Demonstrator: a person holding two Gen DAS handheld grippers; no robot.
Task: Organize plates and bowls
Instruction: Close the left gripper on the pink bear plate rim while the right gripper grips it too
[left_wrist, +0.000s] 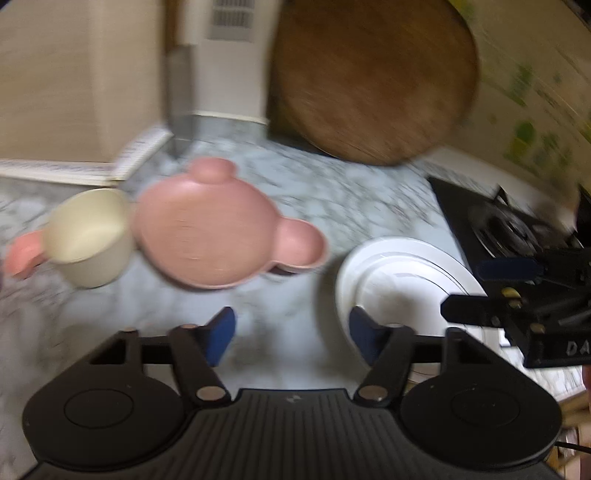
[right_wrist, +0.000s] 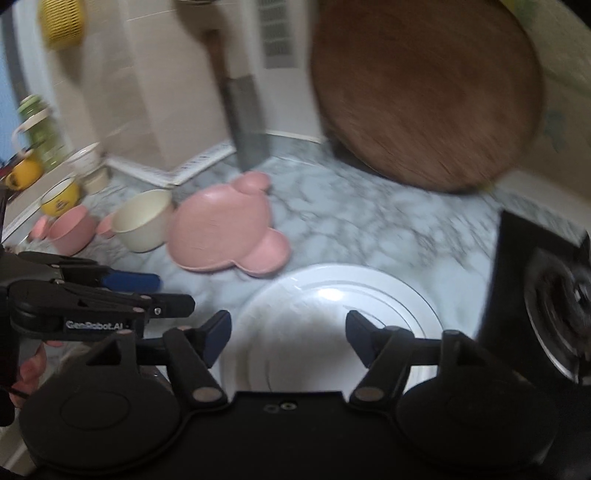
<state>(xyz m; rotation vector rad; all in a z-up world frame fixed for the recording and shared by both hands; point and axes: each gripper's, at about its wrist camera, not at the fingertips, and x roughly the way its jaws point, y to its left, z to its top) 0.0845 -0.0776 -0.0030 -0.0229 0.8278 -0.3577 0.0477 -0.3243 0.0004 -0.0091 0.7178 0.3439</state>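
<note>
Marbled grey-and-white, the counter (right_wrist: 369, 221) ran back to a tiled wall, and both views were smeared with blur. Leaning against that wall at the back stood a big round wooden board (right_wrist: 424, 92), the largest thing on the surface, with a black gas stove (right_wrist: 546, 291) at the right edge. Nearest the cameras lay a stack of white plates (right_wrist: 332, 295), flat on the counter. The right gripper (right_wrist: 288, 338) hung directly above this stack with its jaws spread wide; the plates lay below and ahead of the blue pads, showing in the gap between them, and nothing was pinched. The left gripper (left_wrist: 291, 338) hovered just to the left of the stack, jaws likewise parted and empty, bare counter between them and the plates' rim passing behind its right-hand finger. Beyond the white stack, well apart from both pairs of jaws, sat a pink bear-shaped plate (left_wrist: 210, 236), its two round ears pointing back and right. Just beside it on the left, seemingly touching, was a cream bowl (left_wrist: 88, 236), tilted toward the camera. Farther left in the right wrist view stood a pink bowl (right_wrist: 70, 229) with small handles, and behind it a yellow cup (right_wrist: 59, 199).
</note>
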